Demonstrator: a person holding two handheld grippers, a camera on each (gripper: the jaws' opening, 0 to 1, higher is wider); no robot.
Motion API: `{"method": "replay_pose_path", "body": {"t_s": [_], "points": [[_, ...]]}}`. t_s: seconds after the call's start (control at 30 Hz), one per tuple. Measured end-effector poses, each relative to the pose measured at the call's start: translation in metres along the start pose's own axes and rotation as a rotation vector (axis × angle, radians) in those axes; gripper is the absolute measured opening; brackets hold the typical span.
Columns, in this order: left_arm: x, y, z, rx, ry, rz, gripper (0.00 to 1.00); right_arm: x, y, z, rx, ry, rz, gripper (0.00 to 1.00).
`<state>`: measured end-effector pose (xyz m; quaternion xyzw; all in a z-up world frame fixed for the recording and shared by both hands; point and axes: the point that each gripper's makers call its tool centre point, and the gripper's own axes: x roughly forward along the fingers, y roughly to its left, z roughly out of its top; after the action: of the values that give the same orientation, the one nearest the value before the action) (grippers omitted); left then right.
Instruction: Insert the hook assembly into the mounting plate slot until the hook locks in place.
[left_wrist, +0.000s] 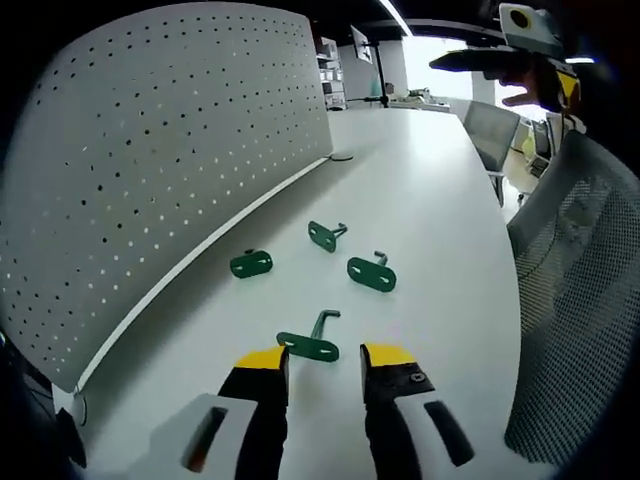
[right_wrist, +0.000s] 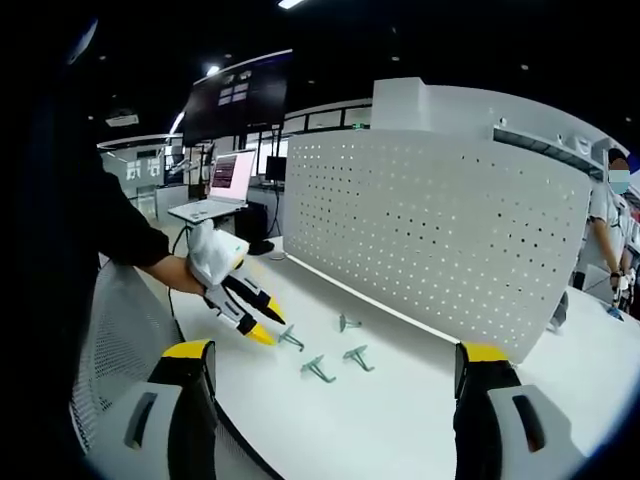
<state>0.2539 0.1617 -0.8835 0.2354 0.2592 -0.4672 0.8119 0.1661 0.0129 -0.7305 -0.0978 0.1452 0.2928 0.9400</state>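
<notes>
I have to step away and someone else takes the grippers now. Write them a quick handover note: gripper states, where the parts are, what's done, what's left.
Left gripper: open, empty, jaws just short of the nearest green hook assembly on the white table.
Right gripper: wide open, empty, held back from the parts.
Three more green hook pieces lie further out on the table.
White pegboard stands upright along the table's far edge.
Done: nothing picked up or inserted.
Left: grasp a hook assembly, insert it into the mounting slot until it locks.
</notes>
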Motion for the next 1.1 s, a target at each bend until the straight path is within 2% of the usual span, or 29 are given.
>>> {"method": "replay_pose_path", "body": {"t_s": [0.63,1.1], "points": [[0.011,0.005,-0.007,-0.033,0.03,0.015,0.27,0.002,0.0,-0.001,-0.001,0.004,0.003,0.96],[0.004,0.029,-0.021,-0.065,0.057,0.103,0.2,0.002,0.001,-0.002,-0.005,0.008,0.008,0.95]]}}
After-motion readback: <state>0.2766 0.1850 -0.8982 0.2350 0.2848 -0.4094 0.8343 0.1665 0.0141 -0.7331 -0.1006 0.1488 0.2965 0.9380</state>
